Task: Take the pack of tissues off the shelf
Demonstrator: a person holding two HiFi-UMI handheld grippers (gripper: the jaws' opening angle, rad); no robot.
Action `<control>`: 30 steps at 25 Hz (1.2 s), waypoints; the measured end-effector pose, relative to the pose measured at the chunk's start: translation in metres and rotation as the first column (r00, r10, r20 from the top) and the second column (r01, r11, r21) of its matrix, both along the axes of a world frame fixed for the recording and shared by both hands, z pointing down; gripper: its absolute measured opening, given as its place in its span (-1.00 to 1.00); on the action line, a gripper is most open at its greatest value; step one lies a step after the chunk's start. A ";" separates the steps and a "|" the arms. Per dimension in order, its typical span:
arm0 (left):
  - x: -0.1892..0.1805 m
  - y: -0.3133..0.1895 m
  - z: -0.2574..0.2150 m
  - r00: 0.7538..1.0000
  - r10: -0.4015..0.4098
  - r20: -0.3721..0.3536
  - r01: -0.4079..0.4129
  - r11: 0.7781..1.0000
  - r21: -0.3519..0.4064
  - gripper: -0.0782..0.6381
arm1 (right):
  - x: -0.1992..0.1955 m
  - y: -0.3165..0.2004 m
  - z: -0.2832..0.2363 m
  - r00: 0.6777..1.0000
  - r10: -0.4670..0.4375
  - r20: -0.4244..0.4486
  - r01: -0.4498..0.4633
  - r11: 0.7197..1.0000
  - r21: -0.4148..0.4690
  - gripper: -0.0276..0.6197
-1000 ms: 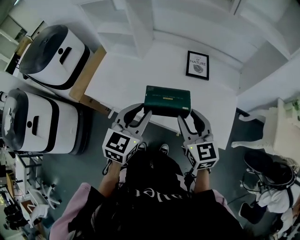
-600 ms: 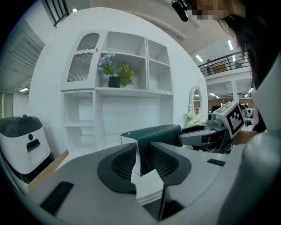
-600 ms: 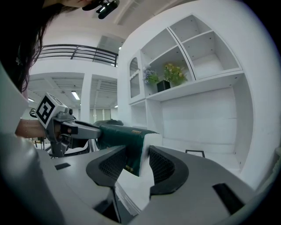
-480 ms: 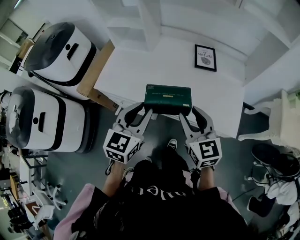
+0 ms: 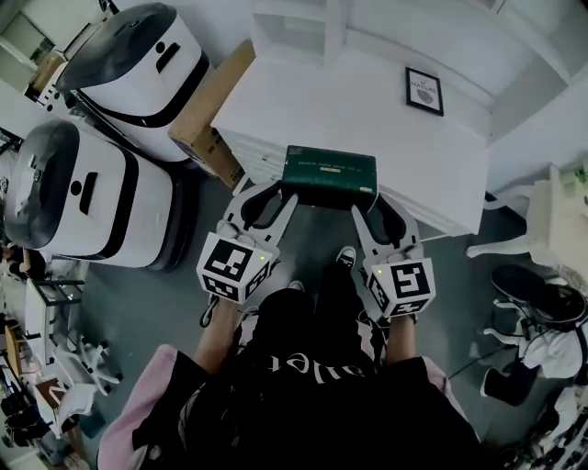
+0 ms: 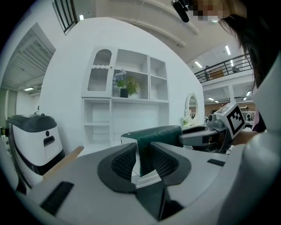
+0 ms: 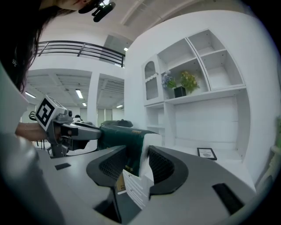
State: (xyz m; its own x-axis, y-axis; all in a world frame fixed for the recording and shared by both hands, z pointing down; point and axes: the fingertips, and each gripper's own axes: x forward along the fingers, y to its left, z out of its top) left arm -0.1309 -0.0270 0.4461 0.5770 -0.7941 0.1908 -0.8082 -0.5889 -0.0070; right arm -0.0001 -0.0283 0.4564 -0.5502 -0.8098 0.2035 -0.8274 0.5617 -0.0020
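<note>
Pinching tissue pack (image 5: 329, 177) at both ends with left gripper (image 5: 271, 209) and right gripper (image 5: 378, 217), near shelf (image 5: 287, 26); next, likely drawing back level.

Large indoor hall: white shelf unit (image 6: 127, 103), mezzanine railing (image 6: 223, 70)

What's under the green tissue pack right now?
The tissue pack is above the front edge of the white shelf and the grey floor. The patch straight beneath is covered, so whether it touches the shelf can't be told.
</note>
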 end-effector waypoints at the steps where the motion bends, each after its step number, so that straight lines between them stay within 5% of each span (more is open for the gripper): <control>1: -0.008 0.008 -0.001 1.000 0.001 -0.003 -0.001 1.000 0.002 -0.47 | -0.008 0.009 -0.001 1.000 0.002 -0.002 -0.002 1.000 0.001 -0.33; 10: -0.058 0.058 0.002 0.998 0.004 -0.067 -0.004 1.000 0.010 -0.47 | -0.057 0.062 -0.007 0.998 0.024 -0.053 -0.023 1.000 0.021 -0.34; 30: -0.052 0.074 -0.006 0.996 0.046 -0.078 -0.042 0.998 0.048 -0.47 | -0.051 0.085 -0.019 0.994 0.070 -0.088 -0.065 0.996 0.057 -0.35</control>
